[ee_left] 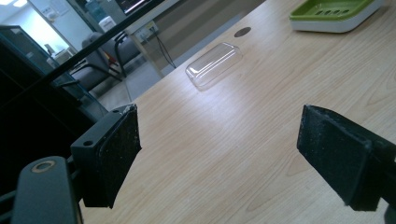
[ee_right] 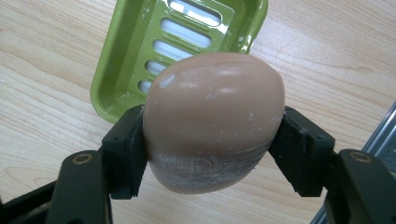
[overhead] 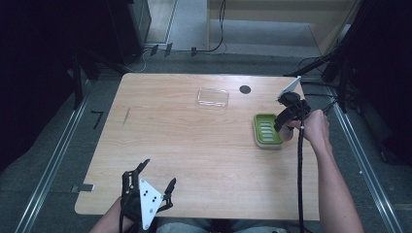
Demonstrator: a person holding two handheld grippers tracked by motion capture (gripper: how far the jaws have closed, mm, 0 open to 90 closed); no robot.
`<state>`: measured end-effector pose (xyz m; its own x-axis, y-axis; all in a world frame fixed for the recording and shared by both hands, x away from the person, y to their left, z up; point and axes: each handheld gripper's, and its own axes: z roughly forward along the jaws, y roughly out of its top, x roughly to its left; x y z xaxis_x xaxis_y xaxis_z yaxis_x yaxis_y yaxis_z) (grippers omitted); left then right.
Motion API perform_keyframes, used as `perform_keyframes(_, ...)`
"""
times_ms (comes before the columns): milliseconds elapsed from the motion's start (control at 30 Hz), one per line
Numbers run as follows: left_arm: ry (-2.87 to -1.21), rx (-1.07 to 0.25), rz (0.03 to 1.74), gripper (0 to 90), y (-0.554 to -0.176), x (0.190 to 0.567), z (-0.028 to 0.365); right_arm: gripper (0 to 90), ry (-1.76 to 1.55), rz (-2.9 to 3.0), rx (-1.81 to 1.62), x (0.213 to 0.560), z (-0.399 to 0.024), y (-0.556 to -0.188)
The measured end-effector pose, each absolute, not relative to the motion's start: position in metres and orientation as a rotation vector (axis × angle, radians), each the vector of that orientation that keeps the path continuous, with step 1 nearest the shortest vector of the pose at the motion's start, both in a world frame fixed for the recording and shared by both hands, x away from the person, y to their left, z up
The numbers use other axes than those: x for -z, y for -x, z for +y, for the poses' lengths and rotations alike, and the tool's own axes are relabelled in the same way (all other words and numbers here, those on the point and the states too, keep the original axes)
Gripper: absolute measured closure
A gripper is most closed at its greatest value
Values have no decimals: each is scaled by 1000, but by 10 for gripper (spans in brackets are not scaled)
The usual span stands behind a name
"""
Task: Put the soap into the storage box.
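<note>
A tan, rounded bar of soap (ee_right: 212,121) sits squeezed between the two black jaws of my right gripper (ee_right: 212,149), which is shut on it. Just beyond the soap lies a green slotted soap dish (ee_right: 154,42) on the wooden table. From above, the right gripper (overhead: 287,119) hovers at the right edge of the green dish (overhead: 266,130), on the table's right side. My left gripper (overhead: 154,180) rests near the front edge at the left, open, with nothing between its pads (ee_left: 112,154).
A clear plastic lid (overhead: 213,97) lies toward the back middle of the table, also seen as a clear lid (ee_left: 214,65) from the left gripper. A round dark hole (overhead: 245,89) is beside it. The table's right edge (overhead: 311,160) runs close to the right hand.
</note>
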<state>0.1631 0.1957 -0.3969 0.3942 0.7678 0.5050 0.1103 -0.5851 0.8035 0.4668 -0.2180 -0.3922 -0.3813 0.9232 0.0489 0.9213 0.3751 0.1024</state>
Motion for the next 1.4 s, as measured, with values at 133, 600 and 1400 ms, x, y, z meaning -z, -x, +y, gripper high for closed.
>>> perform_keyframes(133, -1962, -1213, 750, 140, -163, 397, 195, 342, -1749, 2585, -187, 393, -217, -469)
perform_keyframes(600, -1959, -1212, 750, 140, -163, 397, 196, 342, -1737, 2601, -206, 395, -199, -476)
perform_keyframes(1400, -1956, -1216, 748, 140, -162, 397, 196, 341, -1823, 2578, -198, 422, -187, -485)
